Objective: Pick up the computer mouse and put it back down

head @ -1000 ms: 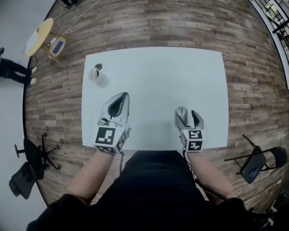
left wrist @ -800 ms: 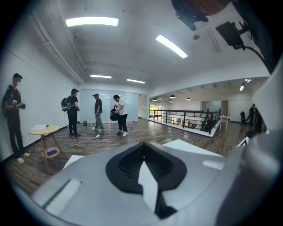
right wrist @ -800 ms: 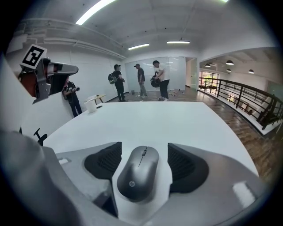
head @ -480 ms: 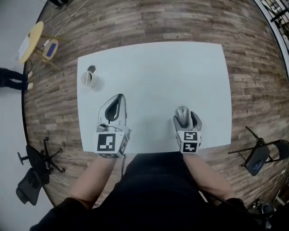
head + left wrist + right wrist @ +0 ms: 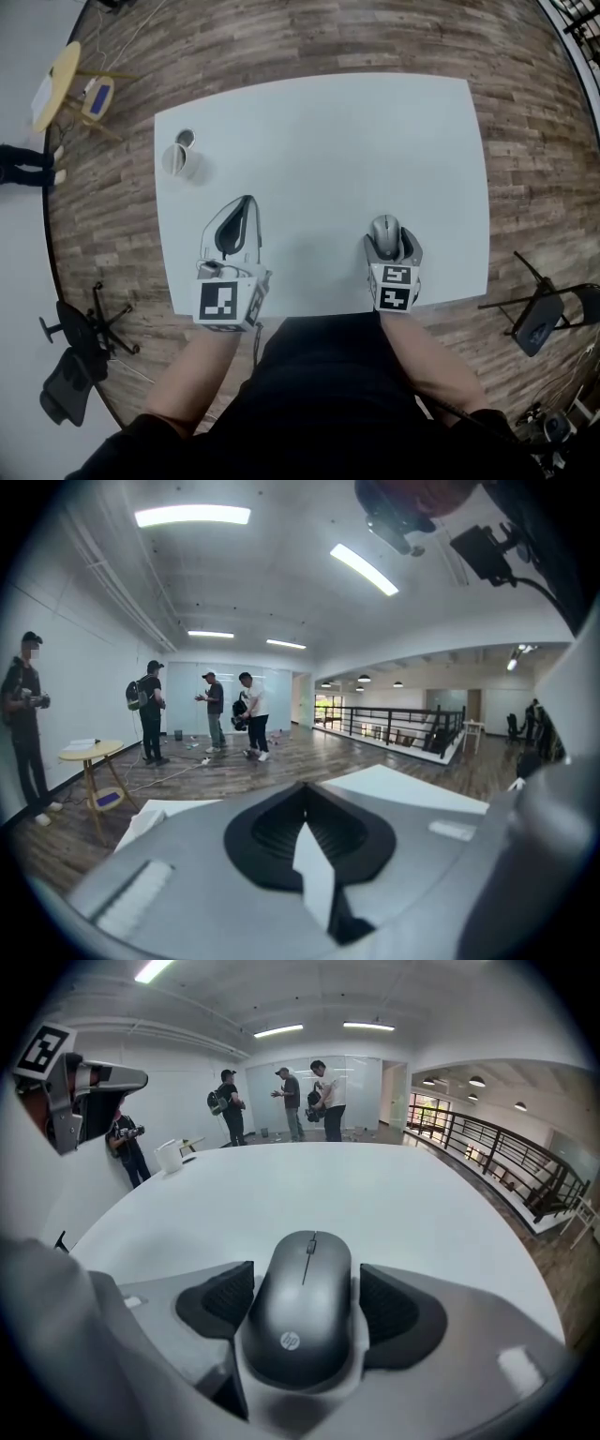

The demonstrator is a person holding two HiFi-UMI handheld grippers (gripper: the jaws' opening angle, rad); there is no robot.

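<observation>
We've got the HP mouse point(image 5: 302, 1316) lying lengthwise btwn R tongs point(image 5: 392, 242), jaws just opening, released; L tongs point(image 5: 243, 206) clenched, farther off.

Brown wood-plank floor point(image 5: 309, 47) runs all round the white desk point(image 5: 319, 131). A small round yellow table point(image 5: 56, 73) stands far left, with a black office chair point(image 5: 66, 384) at lower left and a dark folding chair point(image 5: 537, 326) at the right. The walls point(image 5: 84, 667) are white. Strip lights point(image 5: 192, 516) glow on the ceiling. A black railing point(image 5: 394, 724) edges an upper level, and several people point(image 5: 211, 710) stand at the far end.
</observation>
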